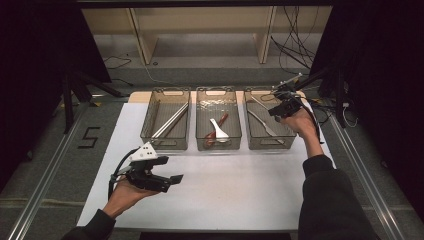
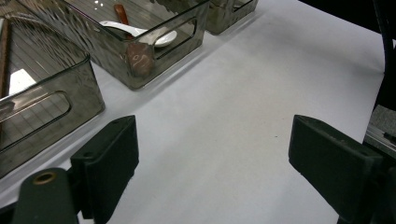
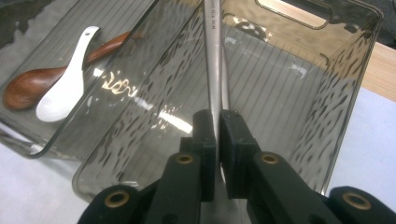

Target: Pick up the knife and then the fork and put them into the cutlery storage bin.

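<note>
White table (image 1: 240, 190): right gripper (image 3: 217, 140) clamps a metal knife (image 3: 214, 56) over the right-hand bin (image 3: 345, 93); lower left, left gripper (image 2: 212, 158) jaws apart, empty.

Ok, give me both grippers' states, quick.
Left gripper: open, holding nothing.
Right gripper: closed on a metal knife over the right bin.

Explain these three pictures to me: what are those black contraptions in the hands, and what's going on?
No robot here: a person holds hand-operated tongs in each hand. One camera looks down from above; the other two ride on the tongs themselves. On the white table stand three smoky clear bins. The left bin holds metal chopsticks, the middle bin a white spoon and a wooden spoon. The right tongs are shut on a metal knife over the right bin. The left tongs are open, holding nothing.
</note>
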Demonstrator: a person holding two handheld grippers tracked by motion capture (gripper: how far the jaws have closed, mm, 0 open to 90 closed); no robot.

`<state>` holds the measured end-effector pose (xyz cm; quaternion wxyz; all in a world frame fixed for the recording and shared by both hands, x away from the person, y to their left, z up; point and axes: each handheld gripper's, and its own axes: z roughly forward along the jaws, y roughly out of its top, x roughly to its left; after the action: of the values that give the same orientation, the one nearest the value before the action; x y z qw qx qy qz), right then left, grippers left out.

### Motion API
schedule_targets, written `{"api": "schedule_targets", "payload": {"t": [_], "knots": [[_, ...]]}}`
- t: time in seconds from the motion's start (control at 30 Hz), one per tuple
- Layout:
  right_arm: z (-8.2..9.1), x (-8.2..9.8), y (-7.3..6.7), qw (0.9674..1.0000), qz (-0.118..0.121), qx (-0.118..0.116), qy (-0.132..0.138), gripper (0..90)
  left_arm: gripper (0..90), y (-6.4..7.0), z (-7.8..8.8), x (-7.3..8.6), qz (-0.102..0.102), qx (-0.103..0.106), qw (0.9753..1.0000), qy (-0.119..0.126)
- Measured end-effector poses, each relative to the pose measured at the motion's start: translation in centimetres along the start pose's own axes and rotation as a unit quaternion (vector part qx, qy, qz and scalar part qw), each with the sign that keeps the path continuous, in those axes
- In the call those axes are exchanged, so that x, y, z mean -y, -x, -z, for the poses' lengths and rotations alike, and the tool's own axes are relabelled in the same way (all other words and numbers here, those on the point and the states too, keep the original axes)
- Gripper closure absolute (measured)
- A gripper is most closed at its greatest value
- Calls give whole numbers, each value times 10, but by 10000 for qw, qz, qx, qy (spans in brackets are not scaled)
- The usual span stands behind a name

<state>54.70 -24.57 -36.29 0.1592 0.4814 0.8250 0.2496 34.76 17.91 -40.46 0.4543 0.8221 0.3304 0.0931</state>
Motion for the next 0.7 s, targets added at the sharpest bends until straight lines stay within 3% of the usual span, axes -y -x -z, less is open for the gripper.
{"api": "schedule_targets", "payload": {"t": [0.57,0.6,0.63,0.7], "knots": [[-24,-6,-6,9996,133,235,-98,845,156,0,0,0,6,6,10000,15],[-26,-6,-7,9994,149,308,-64,826,156,0,0,0,1,-1,10000,23],[-26,-7,-7,9993,139,359,-19,753,156,0,1,0,2,-2,10000,25],[-26,-8,-5,9994,76,328,31,730,156,0,1,0,4,0,10000,25]]}}
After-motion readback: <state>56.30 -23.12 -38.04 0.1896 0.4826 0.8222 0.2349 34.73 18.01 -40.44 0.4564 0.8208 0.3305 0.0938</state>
